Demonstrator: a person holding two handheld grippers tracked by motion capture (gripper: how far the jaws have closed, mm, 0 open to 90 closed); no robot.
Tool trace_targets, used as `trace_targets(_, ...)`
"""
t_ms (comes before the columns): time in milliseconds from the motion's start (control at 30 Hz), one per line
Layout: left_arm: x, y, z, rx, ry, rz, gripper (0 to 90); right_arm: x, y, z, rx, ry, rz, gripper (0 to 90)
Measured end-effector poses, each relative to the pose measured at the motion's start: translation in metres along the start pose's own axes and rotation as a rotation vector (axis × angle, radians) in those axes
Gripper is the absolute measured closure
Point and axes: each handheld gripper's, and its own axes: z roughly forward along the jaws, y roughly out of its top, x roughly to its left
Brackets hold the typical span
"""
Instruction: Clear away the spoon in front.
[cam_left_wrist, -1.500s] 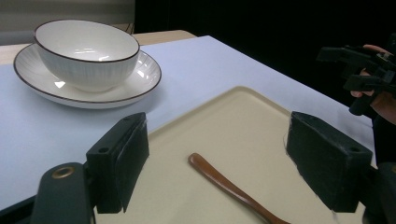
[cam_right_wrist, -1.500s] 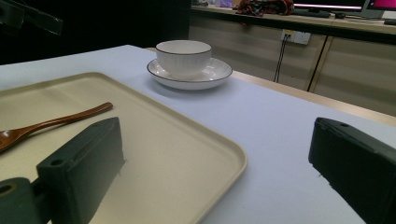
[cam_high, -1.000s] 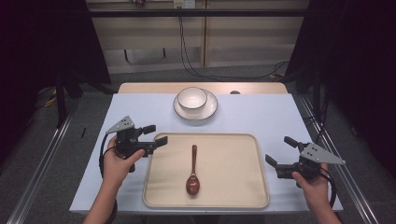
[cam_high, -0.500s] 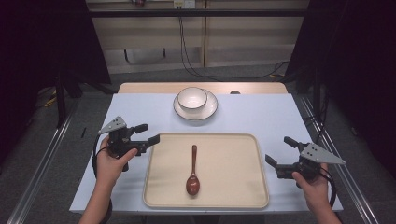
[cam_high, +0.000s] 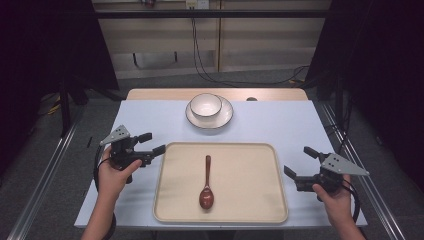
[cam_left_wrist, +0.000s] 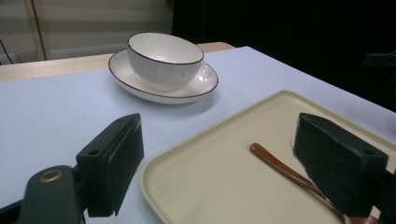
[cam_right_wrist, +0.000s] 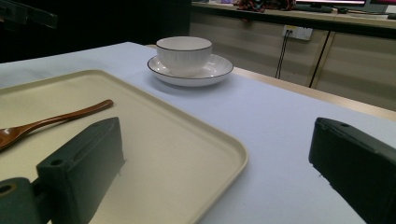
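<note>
Wide view from above: pale blue table (cam_high: 150, 120), cream tray (cam_high: 250, 200) lying near the front edge, square to it. On the tray, a brown wooden spoon (cam_high: 206, 182), bowl end toward the person, handle pointing away toward the far side. Beyond the tray, well apart from it, a white bowl (cam_high: 206, 105) sitting on a white plate (cam_high: 224, 116), both dark-rimmed.

Left gripper (cam_high: 151, 143) just off the tray's left edge, near the far left corner, held in the left hand (cam_high: 112, 175), jaws spread wide, nothing between them. From its own camera: one jaw over bare table, the other over the tray, spoon handle (cam_left_wrist: 275, 163) running in beside that jaw; touching or not, cannot tell.

Right gripper (cam_high: 300, 162) off the tray's right edge, gripped by the right hand (cam_high: 335, 200), jaws also wide apart, empty. From its camera: one jaw above the tray, the other above the table, tray corner (cam_right_wrist: 233, 158) lying between them, spoon (cam_right_wrist: 51, 122) off to the side, bowl (cam_right_wrist: 183, 55) and plate (cam_right_wrist: 215, 72) farther back.
</note>
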Motion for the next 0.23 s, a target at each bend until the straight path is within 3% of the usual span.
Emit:
trace_targets(67,-0.0009,0.0001,-0.0003,0.005,0.021,0.0,15.8,0.0005,0.0,0.0,0.002,-0.002,0.008,2.7)
trace_targets(133,0.0004,-0.0003,0.0003,-0.002,0.0,0.0,15.4,0.0001,-0.0002,0.0002,0.003,0.0,0.004,2.6)
trace_targets(233,0.0015,-0.0007,0.0009,0.001,0.011,0.001,14.9,0.0001,-0.0004,0.0007,0.005,0.001,0.01,2.4)
